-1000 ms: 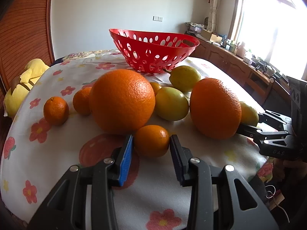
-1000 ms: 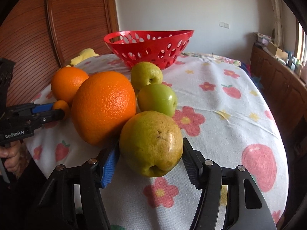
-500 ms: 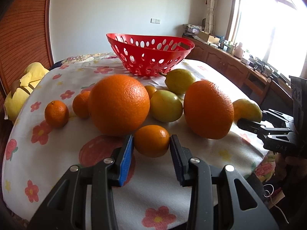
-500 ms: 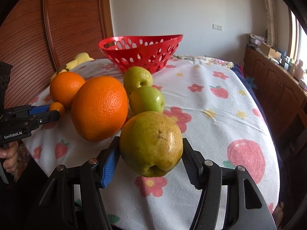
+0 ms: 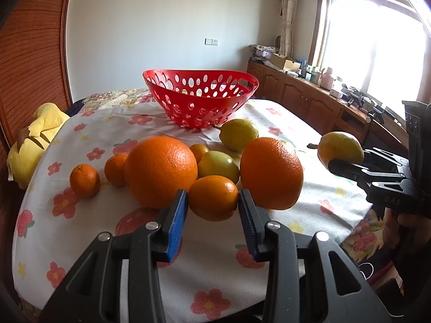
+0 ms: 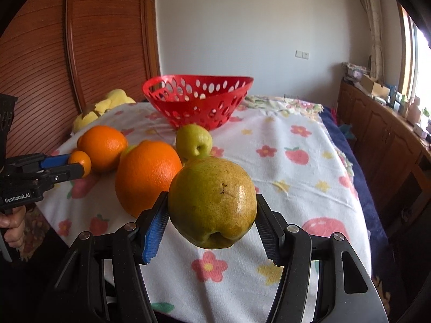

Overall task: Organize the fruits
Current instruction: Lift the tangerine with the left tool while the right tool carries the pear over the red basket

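Left claw [image 5: 212, 210] clamps a small orange [image 5: 213, 197]; right claw [image 6: 211, 222] clamps a pear [image 6: 212, 202]. Both fruits are held clear of the bench [image 6: 291, 188], w/ the red basket [image 5: 200, 99] empty at the far end. Risks: the pear is wide and round, gripped near the pad tips, so it may roll out if tilted en route; the large oranges [image 5: 161, 172] lie just beside the left claw and could be knocked rolling toward the bench edge. Legible text: "GenRobot.AI" on the left claw body in the right view; "DAS" on the right claw body in the left view.
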Available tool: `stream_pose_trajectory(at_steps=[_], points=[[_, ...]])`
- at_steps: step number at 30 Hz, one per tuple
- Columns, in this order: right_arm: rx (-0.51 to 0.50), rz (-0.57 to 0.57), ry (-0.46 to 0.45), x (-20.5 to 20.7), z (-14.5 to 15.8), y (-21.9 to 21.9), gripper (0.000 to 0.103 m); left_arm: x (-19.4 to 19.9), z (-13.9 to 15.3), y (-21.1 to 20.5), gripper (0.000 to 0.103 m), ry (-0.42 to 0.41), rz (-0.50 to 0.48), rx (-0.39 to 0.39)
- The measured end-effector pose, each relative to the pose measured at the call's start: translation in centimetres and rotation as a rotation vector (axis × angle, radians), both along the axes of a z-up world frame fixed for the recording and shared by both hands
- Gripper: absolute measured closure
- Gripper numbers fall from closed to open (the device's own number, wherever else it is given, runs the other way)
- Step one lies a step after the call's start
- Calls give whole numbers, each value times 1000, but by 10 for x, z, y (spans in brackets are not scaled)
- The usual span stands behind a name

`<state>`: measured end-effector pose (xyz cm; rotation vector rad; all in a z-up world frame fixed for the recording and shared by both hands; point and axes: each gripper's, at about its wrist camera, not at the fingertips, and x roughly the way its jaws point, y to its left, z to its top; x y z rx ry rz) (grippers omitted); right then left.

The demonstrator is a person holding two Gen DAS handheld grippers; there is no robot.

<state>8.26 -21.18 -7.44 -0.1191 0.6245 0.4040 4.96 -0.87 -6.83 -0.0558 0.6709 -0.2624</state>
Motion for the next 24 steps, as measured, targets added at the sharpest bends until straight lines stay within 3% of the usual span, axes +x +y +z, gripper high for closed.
stream_pose_trajectory(at_steps=[24], points=[[14, 32, -113, 2, 46, 8, 40, 14, 42, -1, 66, -91, -19, 11]])
